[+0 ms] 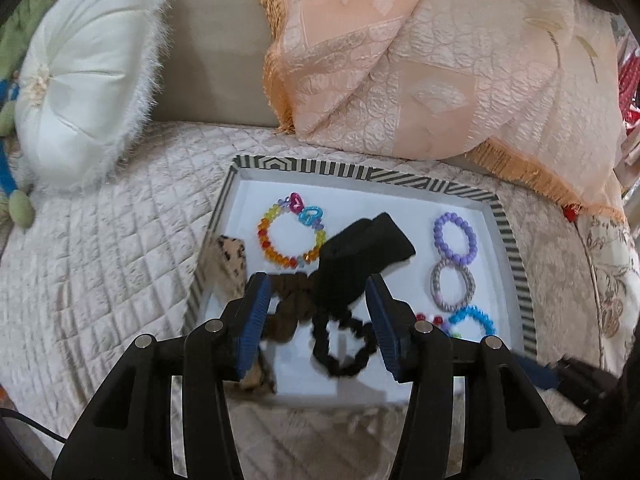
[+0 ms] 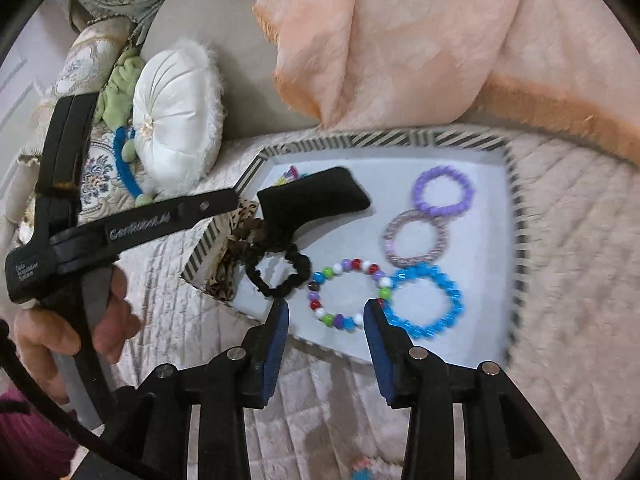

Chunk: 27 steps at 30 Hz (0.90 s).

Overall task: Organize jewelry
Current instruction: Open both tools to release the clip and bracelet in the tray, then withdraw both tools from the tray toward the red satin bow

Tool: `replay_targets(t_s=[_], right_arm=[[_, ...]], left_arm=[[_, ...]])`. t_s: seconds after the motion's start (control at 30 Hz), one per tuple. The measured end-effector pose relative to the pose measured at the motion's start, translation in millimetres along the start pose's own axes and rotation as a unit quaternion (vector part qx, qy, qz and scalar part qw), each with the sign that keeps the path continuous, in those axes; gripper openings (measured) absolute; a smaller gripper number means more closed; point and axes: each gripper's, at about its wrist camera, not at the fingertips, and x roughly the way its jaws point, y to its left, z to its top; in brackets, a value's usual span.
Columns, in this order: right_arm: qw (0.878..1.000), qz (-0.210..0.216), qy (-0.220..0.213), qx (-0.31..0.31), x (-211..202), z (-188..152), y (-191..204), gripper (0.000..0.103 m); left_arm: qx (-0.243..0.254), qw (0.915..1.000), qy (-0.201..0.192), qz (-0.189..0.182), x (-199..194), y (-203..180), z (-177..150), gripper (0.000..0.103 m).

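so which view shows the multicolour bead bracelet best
The right wrist view: the multicolour bracelet lies whole and unobstructed on the tray, just ahead of the open right hand-held gripper. In the left wrist view only a few of its beads peek out behind a finger.

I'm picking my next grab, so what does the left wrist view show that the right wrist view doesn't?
Only the left wrist view shows the whole rainbow bead bracelet with heart charms lying clear in the striped-rim white tray.

Only the right wrist view shows the whole multicoloured round-bead bracelet between the open right gripper fingers, and the hand holding the left tool.

Both show the black velvet pouch, black scrunchie, purple bead bracelet, grey woven band, blue bead bracelet and white round fringed cushion. The left gripper is open too.
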Motion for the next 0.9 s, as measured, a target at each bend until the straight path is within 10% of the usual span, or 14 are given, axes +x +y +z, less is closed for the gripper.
replay_targets(t_s=[0.9], right_arm=[[0.996,-0.078,-0.051,-0.011,-104,-78,20,0.053]], left_arm=[[0.039,0.9988,-0.024,0.012,-94,-38,-124,0.049]])
